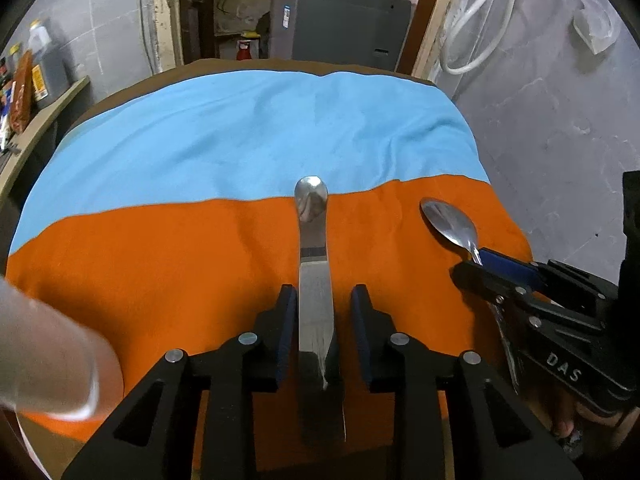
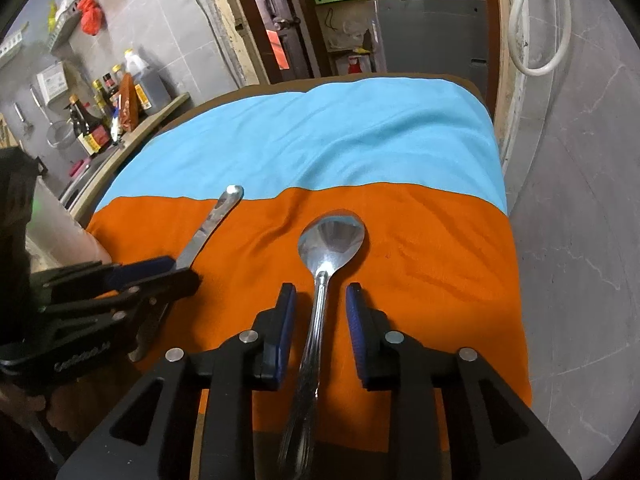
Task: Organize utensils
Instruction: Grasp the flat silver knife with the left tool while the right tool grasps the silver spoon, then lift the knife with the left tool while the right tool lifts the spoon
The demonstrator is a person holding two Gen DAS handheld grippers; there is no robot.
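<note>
Two cloths covered the table, an orange cloth (image 1: 160,264) along the near edge and a blue cloth (image 1: 248,132) over the far half, their seam running from side to side. Seen from the left wrist, the left gripper (image 1: 324,300) pointed down at the orange cloth with a butter knife (image 1: 314,272) lying lengthwise between its fingers; the jaws stood slightly spread, a clear gap showed between the knife and the right-hand pad, and whether the left-hand pad touched the blade could not be told. The knife's rounded end reached the seam of the two cloths. Toward the right edge of the table lay a spoon (image 1: 450,224), bowl toward the far side, its neck running into the fingers of the right gripper (image 1: 476,262). A blurred pale shape filled the lower left corner of that view. Seen from the right wrist, the right gripper (image 2: 320,300) straddled the spoon (image 2: 330,240), whose handle ran back between the blue pads; those jaws were likewise a little spread, with orange cloth visible on both sides of the handle. Near the left edge the left gripper (image 2: 176,266) reached in, the butter knife (image 2: 212,220) projecting from it toward the blue cloth (image 2: 320,136).
</note>
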